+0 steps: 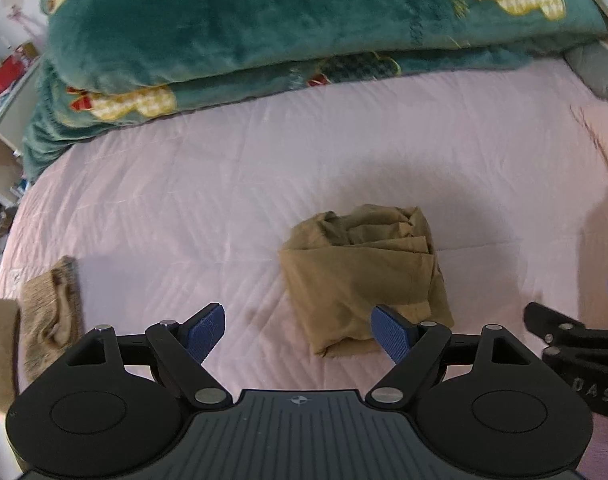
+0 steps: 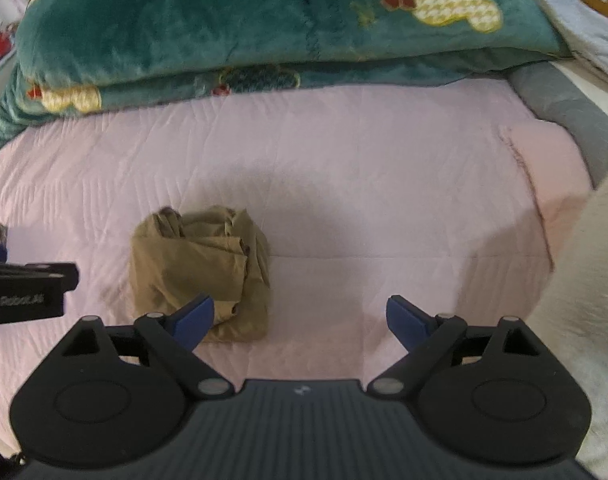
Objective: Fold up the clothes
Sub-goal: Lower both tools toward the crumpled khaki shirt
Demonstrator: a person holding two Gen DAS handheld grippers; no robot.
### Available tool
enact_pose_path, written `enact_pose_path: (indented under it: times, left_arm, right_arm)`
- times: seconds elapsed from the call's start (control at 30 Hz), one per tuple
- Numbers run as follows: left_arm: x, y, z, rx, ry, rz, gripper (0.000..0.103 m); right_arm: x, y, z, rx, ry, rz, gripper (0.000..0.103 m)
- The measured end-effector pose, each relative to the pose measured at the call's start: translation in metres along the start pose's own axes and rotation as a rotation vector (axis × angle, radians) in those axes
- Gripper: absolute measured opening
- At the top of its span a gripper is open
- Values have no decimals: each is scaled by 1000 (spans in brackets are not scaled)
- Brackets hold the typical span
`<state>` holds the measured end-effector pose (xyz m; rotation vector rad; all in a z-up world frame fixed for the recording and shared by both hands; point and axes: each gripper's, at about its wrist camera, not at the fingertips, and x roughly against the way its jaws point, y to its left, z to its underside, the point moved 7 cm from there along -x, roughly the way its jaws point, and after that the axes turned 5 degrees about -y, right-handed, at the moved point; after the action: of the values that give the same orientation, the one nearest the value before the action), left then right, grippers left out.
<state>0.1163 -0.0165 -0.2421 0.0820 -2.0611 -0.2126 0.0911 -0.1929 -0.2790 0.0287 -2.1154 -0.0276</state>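
A tan garment (image 1: 364, 276) lies folded into a small bundle on the pink bedspread (image 1: 208, 200); it also shows in the right wrist view (image 2: 202, 272). My left gripper (image 1: 298, 334) is open and empty, just in front of the bundle's near edge. My right gripper (image 2: 300, 320) is open and empty, to the right of the bundle over bare bedspread (image 2: 364, 200). Each gripper shows at the edge of the other's view.
A green plush blanket (image 1: 264, 20) is stacked at the far side of the bed. A brown knitted item (image 1: 52, 312) lies at the left edge. A cream fuzzy fabric (image 2: 584, 300) sits at the right. A grey cushion (image 2: 564, 108) lies far right.
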Motion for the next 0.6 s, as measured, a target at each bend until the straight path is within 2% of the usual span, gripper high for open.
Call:
enact_pose_path:
  times: [0.23, 0.43, 0.6]
  left_arm:
    - [-61, -43, 18, -93, -25, 3, 80]
    - [-100, -56, 40, -123, -10, 0, 78]
    - [-115, -64, 42, -167, -47, -31, 78]
  right_arm:
    - [-49, -3, 19, 56, 38, -51, 86]
    - [-81, -12, 39, 39, 77, -97, 76]
    - [-98, -14, 43, 34, 82, -99, 76]
